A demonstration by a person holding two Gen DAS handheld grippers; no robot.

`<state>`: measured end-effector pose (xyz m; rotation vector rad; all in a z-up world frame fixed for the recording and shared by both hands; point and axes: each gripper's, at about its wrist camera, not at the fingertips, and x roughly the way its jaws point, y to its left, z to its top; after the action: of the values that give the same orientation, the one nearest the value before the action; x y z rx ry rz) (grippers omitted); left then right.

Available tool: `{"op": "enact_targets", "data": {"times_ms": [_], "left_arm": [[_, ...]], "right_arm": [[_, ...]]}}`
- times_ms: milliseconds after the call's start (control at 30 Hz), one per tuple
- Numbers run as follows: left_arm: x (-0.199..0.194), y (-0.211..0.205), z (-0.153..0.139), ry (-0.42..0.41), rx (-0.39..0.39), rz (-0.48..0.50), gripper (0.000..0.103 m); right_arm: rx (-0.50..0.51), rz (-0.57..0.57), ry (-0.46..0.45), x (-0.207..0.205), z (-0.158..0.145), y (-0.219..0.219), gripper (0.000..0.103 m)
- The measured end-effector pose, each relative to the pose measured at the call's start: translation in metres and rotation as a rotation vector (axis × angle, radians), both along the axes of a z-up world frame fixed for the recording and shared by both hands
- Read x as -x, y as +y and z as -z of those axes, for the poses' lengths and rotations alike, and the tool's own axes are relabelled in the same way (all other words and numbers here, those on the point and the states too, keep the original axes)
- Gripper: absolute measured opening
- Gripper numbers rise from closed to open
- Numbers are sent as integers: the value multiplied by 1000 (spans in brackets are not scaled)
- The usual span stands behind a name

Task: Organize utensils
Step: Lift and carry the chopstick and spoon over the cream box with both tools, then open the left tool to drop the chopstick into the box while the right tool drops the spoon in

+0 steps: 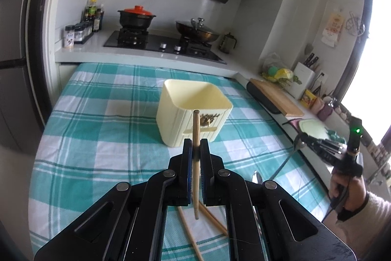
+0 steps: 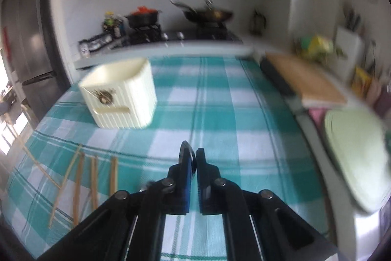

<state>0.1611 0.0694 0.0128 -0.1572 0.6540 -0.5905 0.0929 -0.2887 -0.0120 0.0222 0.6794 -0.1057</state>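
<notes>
A chopstick is held upright above the checked cloth

The left gripper (image 1: 196, 146) is pinched on a wooden chopstick (image 1: 195, 138), just before the cream holder (image 1: 193, 111). The right gripper (image 2: 193, 158) is pressed almost together on something thin and dark that is not identifiable; loose chopsticks (image 2: 80, 185) are seen beside it.

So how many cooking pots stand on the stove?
2: a black pot with a red lid on the left burner of the stove, and a lidded wok on the right burner. None seems hidden.

Both your wrist cameras are looking forward over the teal checked cloth (image 1: 102, 129) toward the black stove (image 1: 156, 40), sharing the cream ribbed plastic holder (image 2: 119, 99).
</notes>
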Motion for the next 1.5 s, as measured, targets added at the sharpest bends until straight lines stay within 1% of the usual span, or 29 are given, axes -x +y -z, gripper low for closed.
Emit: {"op": "enact_targets", "data": {"times_ms": [100,167,233,300,367,433,467,500,533,567,633,667,700,767,800,900,967,1000,1033,1067,1100,1133,1167,1233,1267,1333,1400,1433,1500], "left_arm": [[-11,-2,-16,0,15,10,4],[-22,-3,-35,-14,32,9,4],[-36,-4,-63,-48,56,1,4],[-52,-10,-94,-114,62,-26,4],[-71,-22,-123,-209,53,-70,4],[-87,-36,-136,-288,29,-117,4],[-100,-49,-138,-328,0,-143,4],[-109,-57,-136,-339,-16,-153,4],[-123,-66,-131,-328,-34,-154,4],[-137,-75,-123,-294,-48,-145,4],[-168,-92,-95,-168,-81,-106,4],[-183,-99,-80,-102,-101,-87,4],[-199,-109,-58,-16,-130,-62,4],[-221,-120,-26,106,-155,-25,4],[-230,-123,-12,159,-151,-12,4],[-241,-125,18,248,-125,4,5],[-240,-124,32,280,-113,-2,8],[-236,-123,35,290,-107,-5,13],[-229,-121,37,296,-99,-2,26],[-221,-114,36,294,-90,-2,43],[-211,-108,35,280,-95,-8,52],[-201,-100,33,263,-109,-17,68],[-192,-93,31,250,-123,-24,78],[-161,-68,37,238,-165,-37,86],[-150,-57,43,242,-189,-47,90],[-119,-29,63,242,-261,-87,96],[-87,-3,95,229,-352,-148,96],[-73,8,115,230,-399,-188,96],[-55,21,149,237,-458,-254,96]], "right_arm": [[39,-41,-48,-11,-30,15,4],[59,-63,-81,-24,-50,21,4],[65,-73,-113,-43,-71,24,4],[87,-74,-159,-65,-92,29,4],[153,-63,-232,-91,-112,36,4],[214,-50,-306,-113,-124,43,4],[237,-49,-334,-123,-127,47,4],[263,-54,-358,-137,-126,53,4],[279,-64,-367,-146,-123,58,4],[308,-82,-353,-160,-115,65,4],[331,-140,-267,-186,-95,78,4],[329,-183,-194,-201,-79,84,4],[310,-218,-124,-213,-66,87,4],[268,-255,5,-237,-40,90,4],[255,-262,38,-244,-31,91,4],[204,-279,111,-260,-12,91,4],[169,-281,145,-267,-4,89,6],[149,-279,153,-267,-2,89,15],[131,-275,154,-264,-1,90,24],[114,-266,143,-257,-3,88,47],[93,-259,114,-248,-7,85,61],[76,-252,81,-236,-12,81,62],[61,-242,68,-222,-15,76,62],[9,-214,60,-199,-15,61,63],[-20,-194,59,-179,-12,50,66],[-33,-140,78,-143,4,28,71],[-24,-76,122,-102,35,2,71],[-17,-45,150,-84,53,-10,71],[-14,27,218,-52,95,-33,71]]}}
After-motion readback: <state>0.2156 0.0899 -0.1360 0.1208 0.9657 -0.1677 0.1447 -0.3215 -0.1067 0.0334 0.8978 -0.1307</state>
